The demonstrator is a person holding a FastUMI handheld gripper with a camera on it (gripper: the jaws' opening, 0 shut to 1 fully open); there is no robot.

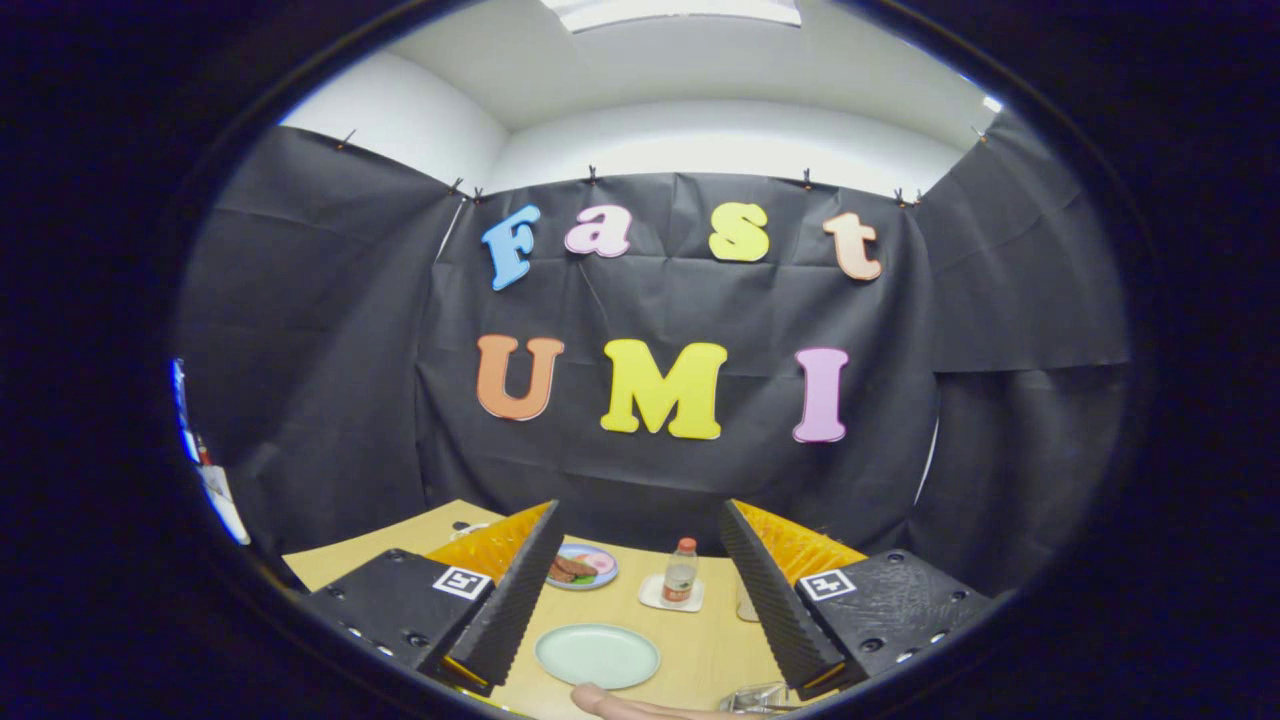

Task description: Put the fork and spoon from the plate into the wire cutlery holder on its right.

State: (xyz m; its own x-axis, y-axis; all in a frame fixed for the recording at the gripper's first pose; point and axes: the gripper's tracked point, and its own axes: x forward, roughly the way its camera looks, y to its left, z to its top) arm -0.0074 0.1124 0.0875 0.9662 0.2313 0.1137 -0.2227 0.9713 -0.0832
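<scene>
A pale green plate lies on the wooden table, low between my two fingers, and its visible surface looks bare. My gripper is held above the table, open, with nothing between the fingers. Below the right finger sits a small shiny wire or clear object; I cannot tell whether it is the cutlery holder. A person's hand reaches in just below the plate.
Farther back are a small plate with food, a bottle with an orange cap on a white coaster, and a glass half hidden by the right finger. Black cloth walls close off the table.
</scene>
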